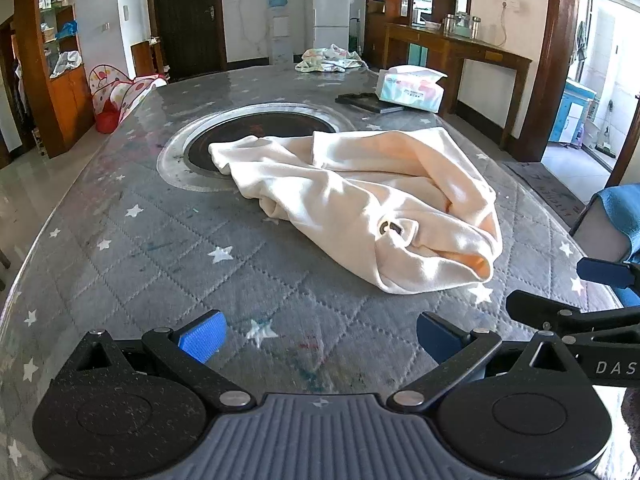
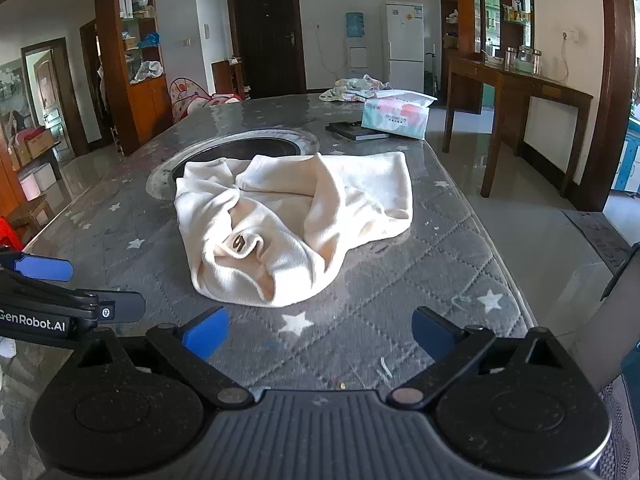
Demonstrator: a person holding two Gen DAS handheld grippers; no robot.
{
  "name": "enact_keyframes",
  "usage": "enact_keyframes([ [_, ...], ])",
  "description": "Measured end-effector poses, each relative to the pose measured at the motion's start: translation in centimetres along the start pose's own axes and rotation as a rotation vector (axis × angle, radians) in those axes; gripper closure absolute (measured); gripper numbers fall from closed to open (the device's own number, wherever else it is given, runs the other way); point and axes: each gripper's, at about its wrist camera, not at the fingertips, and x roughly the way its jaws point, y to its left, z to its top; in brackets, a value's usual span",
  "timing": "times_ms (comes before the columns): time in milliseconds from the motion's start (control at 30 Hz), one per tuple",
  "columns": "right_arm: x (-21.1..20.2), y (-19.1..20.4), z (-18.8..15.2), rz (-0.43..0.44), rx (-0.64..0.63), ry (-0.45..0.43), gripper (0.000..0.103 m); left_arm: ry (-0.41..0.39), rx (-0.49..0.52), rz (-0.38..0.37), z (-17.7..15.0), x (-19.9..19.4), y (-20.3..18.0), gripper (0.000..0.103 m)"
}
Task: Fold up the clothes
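A cream garment (image 1: 360, 204) is lying crumpled in a loose heap on the quilted worktop (image 1: 160, 264), partly over a round inset. Both the left gripper (image 1: 320, 338) and right gripper (image 2: 320, 332) are hovering short of it with jaws spread apart, gripping nothing. Folding is looking undone, so the next move is likely calling for catching an edge and spreading the cloth flat.

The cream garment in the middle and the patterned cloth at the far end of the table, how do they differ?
The cream garment is plain, with a small label, and lies close to both open claws; the patterned cloth is multicoloured and sits at the table's far edge, behind the tissue pack. The cream one overlaps the round inset; the patterned one doesn't. Both lie crumpled, unfolded.
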Motion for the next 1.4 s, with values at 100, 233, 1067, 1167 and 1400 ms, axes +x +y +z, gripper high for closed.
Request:
enact_keyframes([
  [100,0.3,0.0,0.5,0.004,-0.006,-0.002,0.005,0.001,0.005,0.002,0.3,0.3,0.1,0.000],
  [233,0.8,0.1,1.1,0.011,-0.014,-0.005,0.007,0.005,0.007,0.003,0.9,0.7,0.2,0.000],
  [1067,7.4,-1.3,7.6,0.035,-0.009,0.003,0.038,-0.008,0.031,-0.008,6.8,4.9,0.2,0.022],
  [1167,9.0,-1.7,8.5,0.050,-0.008,0.013,0.046,-0.009,0.034,-0.011,7.6,5.9,0.1,0.026],
  [1400,12.2,-1.9,8.6,0.088,-0.012,0.083,0.076,0.024,0.023,-0.076,7.7,8.4,0.1,0.054],
])
